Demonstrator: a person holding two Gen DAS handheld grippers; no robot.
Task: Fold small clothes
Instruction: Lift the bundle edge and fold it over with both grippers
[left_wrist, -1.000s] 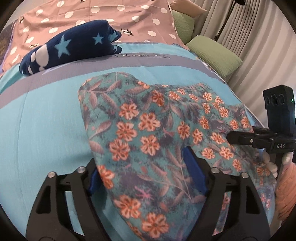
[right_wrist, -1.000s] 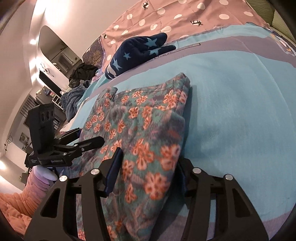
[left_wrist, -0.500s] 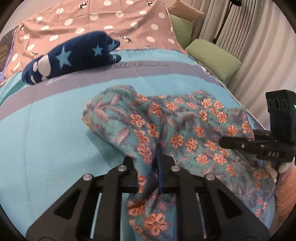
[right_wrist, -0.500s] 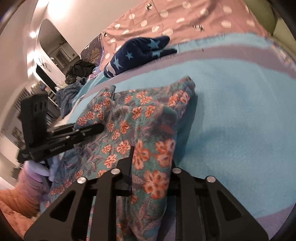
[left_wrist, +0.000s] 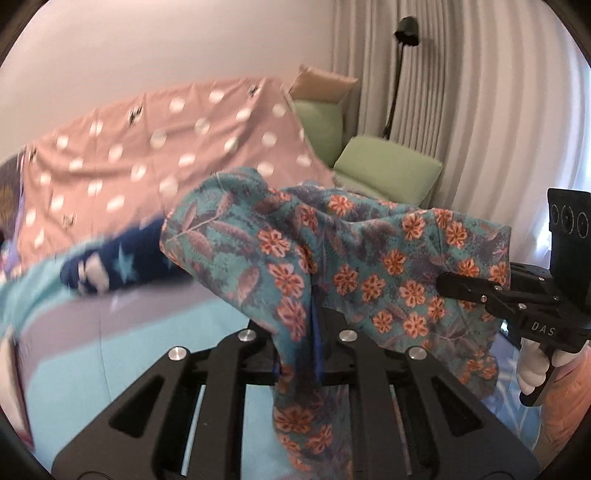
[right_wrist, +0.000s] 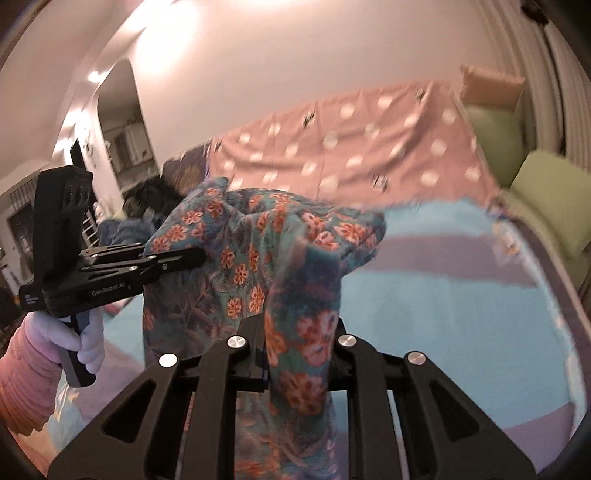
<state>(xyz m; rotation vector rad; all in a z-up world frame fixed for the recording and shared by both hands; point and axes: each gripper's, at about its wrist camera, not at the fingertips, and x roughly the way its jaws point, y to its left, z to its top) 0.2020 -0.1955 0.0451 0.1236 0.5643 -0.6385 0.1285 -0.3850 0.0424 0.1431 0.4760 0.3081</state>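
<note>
A teal floral garment (left_wrist: 354, 266) with orange flowers hangs lifted above the blue bed cover (left_wrist: 74, 362). My left gripper (left_wrist: 299, 332) is shut on one edge of it; the cloth drapes down over its jaws. My right gripper (right_wrist: 295, 332) is shut on the other edge of the garment (right_wrist: 251, 251). Each gripper shows in the other's view: the right one (left_wrist: 476, 291) at the right, the left one (right_wrist: 173, 262) at the left, both clamped on the cloth. The garment sags between them.
A folded navy star-patterned garment (left_wrist: 122, 258) lies on the bed behind. A pink dotted blanket (left_wrist: 147, 155) covers the bed's head. Green cushions (left_wrist: 388, 170) sit at the right by the curtains. Dark clothes (right_wrist: 151, 195) lie piled at the far left.
Both grippers closed on the garment's edges and lifted it off the bed. The views have tilted up toward the wall.
</note>
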